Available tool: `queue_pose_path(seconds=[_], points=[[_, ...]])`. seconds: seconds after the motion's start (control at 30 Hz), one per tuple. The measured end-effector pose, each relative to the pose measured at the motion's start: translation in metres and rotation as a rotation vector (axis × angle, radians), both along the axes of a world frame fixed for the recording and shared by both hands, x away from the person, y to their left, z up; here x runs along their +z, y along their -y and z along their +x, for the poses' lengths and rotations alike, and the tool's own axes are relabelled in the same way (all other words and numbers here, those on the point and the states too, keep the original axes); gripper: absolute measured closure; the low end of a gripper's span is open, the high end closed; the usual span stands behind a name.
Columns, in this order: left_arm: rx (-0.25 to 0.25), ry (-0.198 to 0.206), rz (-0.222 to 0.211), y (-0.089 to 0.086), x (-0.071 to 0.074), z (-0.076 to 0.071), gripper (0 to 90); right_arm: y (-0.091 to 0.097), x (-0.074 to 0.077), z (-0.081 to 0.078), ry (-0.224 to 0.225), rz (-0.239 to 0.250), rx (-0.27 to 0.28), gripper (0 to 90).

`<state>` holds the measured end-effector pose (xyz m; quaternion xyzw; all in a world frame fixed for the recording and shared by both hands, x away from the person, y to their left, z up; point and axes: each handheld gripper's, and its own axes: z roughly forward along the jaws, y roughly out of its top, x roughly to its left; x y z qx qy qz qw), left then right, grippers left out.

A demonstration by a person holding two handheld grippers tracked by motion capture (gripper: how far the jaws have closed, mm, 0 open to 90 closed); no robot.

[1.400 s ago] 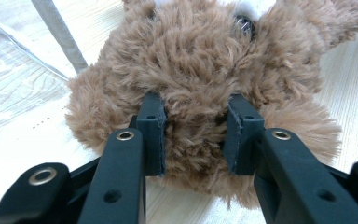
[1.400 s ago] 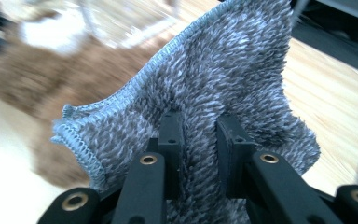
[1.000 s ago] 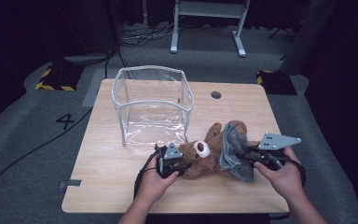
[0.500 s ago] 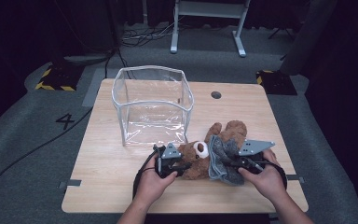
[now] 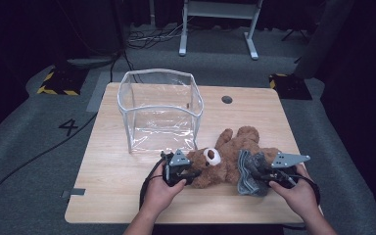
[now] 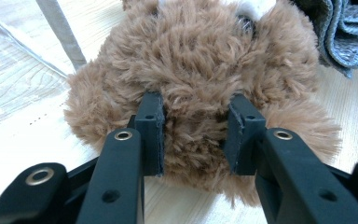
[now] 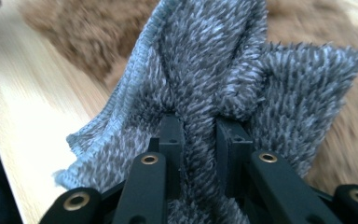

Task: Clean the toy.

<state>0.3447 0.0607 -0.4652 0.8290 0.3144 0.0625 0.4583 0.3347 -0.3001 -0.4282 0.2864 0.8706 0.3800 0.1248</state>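
A brown teddy bear (image 5: pixel 235 159) lies on its back on the wooden table (image 5: pixel 107 196), head toward the left. My left gripper (image 5: pixel 192 175) is shut on the bear's head (image 6: pixel 196 88), its pads (image 6: pixel 151 133) sunk into the fur. A grey fuzzy cloth (image 5: pixel 249 171) is bunched over the bear's body. My right gripper (image 5: pixel 260 176) is shut on a fold of that cloth (image 7: pixel 205 93), with the pads (image 7: pixel 171 135) pinching the pile close together.
A clear plastic bin (image 5: pixel 159 110) stands open-topped behind the bear, left of centre. A round cable hole (image 5: pixel 227 99) lies at the table's back. Bare tabletop spreads to the left and front. A metal stand (image 5: pixel 215 24) rises beyond the table.
My right hand has come down and left toward the bear's body with the grey cloth, which now lies lower over the bear. The left hand and bear's head have stayed put.
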Motion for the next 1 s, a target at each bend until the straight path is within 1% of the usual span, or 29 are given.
queue_pose_path(seconds=[0.07,0.13,0.2,0.37,0.47,0.53,0.6,0.7,0.8,0.9,0.93,1.0], points=[[0.000,-0.002,0.001,0.000,0.000,0.000,63.4,0.007,-0.003,-0.001,-0.005,-0.013,-0.020,75.1],[0.003,-0.003,-0.002,-0.001,0.000,0.000,62.8,0.014,-0.005,-0.002,-0.010,-0.010,-0.039,75.1],[0.006,0.007,-0.002,-0.001,0.000,0.000,62.2,0.019,-0.006,-0.003,-0.012,-0.013,-0.052,75.2],[0.011,0.010,-0.003,0.000,0.001,-0.001,62.2,0.031,-0.008,-0.005,-0.005,-0.031,-0.088,75.2],[0.010,0.010,-0.004,-0.001,0.000,-0.001,62.2,0.040,-0.010,-0.005,-0.006,-0.046,-0.117,75.2],[0.011,0.007,-0.004,-0.001,0.000,-0.001,62.2,0.046,-0.011,-0.005,-0.008,-0.047,-0.137,75.2],[0.010,0.010,-0.004,0.000,0.000,-0.001,62.2,0.052,-0.013,-0.004,-0.015,-0.043,-0.155,75.2],[0.009,0.010,0.003,0.000,0.001,-0.001,62.3,0.058,-0.015,-0.002,-0.025,-0.050,-0.176,75.2],[0.010,0.008,-0.001,0.000,0.001,-0.001,62.2,0.063,-0.017,-0.001,-0.033,-0.058,-0.197,75.2],[0.013,0.002,-0.008,0.000,0.000,-0.001,62.2,0.072,-0.018,0.000,-0.040,-0.064,-0.232,75.2],[0.010,0.006,-0.002,-0.001,0.001,0.000,62.2,0.075,-0.018,-0.001,-0.042,-0.066,-0.246,75.2],[0.014,0.006,-0.005,-0.001,0.001,-0.001,62.1,0.082,-0.019,-0.001,-0.047,-0.069,-0.270,75.2]])
